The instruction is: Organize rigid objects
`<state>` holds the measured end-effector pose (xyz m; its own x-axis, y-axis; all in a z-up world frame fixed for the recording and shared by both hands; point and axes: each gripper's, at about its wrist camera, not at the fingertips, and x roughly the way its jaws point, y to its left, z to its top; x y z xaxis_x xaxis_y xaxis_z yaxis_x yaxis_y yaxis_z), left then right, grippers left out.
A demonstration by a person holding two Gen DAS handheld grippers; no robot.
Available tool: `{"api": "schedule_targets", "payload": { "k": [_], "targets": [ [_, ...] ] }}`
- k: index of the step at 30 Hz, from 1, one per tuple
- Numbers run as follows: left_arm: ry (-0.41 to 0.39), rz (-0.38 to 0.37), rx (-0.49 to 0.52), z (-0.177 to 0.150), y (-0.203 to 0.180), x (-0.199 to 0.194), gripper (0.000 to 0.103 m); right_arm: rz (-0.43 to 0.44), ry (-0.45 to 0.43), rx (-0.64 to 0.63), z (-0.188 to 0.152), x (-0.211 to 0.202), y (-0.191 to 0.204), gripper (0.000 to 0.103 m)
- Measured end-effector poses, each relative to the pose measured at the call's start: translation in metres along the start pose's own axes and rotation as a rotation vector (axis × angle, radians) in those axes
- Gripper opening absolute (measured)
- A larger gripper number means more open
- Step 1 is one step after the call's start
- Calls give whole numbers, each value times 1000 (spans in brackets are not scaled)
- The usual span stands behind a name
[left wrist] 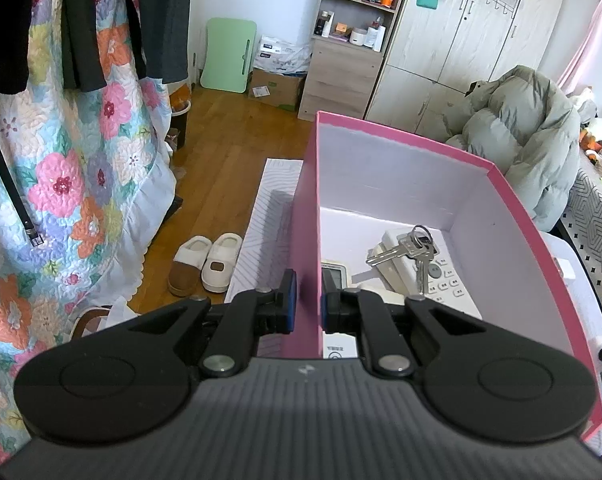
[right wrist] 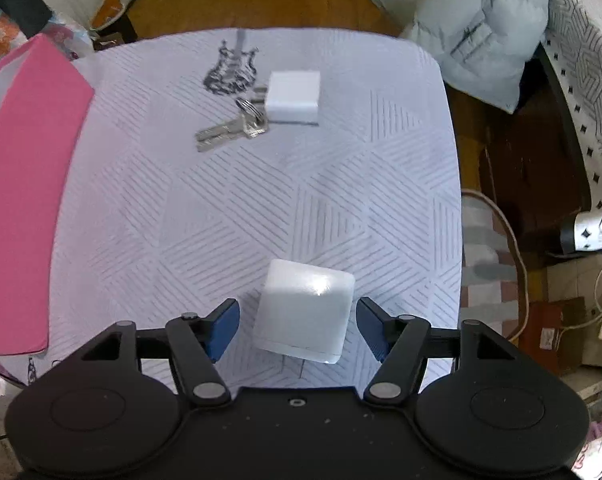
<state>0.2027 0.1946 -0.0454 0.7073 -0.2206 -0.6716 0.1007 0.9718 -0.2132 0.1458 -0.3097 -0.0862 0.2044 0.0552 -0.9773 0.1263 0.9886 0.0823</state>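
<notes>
My left gripper (left wrist: 307, 300) is shut on the left wall of a pink box (left wrist: 305, 216), one finger outside and one inside. Inside the box lie a bunch of keys (left wrist: 411, 250) on a white phone handset (left wrist: 433, 276) and a remote (left wrist: 335, 276). My right gripper (right wrist: 297, 326) is open, its fingers on either side of a white cube-shaped charger (right wrist: 303, 312) on the table, apart from it. Further back lie a second bunch of keys (right wrist: 233, 126) and another white charger block (right wrist: 293, 98). The pink box (right wrist: 25, 184) shows at the left of the right wrist view.
The table wears a pale striped cloth (right wrist: 261, 200) with a guitar print (right wrist: 231, 68). A grey puffer jacket (left wrist: 521, 140) lies on a seat at the right. Slippers (left wrist: 207, 264) stand on the wooden floor; a floral quilt (left wrist: 73, 184) hangs at the left.
</notes>
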Motion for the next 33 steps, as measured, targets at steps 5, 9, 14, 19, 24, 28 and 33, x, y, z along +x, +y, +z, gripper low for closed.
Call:
{"api": "schedule_targets", "payload": {
  "k": [5, 9, 14, 19, 24, 28, 33],
  "targets": [
    [-4, 6, 9, 0, 0, 0, 11, 8, 27, 28, 5, 11, -4, 68],
    [-4, 4, 7, 0, -1, -1, 11, 5, 45, 34, 7, 22, -3, 65],
    [-10, 21, 20, 0, -7, -3, 11, -18, 23, 10, 6, 23, 2, 62],
    [-15, 5, 21, 0, -6, -4, 11, 38, -56, 6, 4, 0, 10, 62],
    [-26, 16, 36, 0, -7, -6, 11, 138, -154, -40, 8, -38, 38, 62],
    [-27, 17, 42, 0, -6, -6, 7, 208, -280, -158, 7, -79, 83, 62],
    [-43, 30, 68, 0, -7, -7, 6, 293, -385, -303, 5, -115, 131, 62]
  ]
}}
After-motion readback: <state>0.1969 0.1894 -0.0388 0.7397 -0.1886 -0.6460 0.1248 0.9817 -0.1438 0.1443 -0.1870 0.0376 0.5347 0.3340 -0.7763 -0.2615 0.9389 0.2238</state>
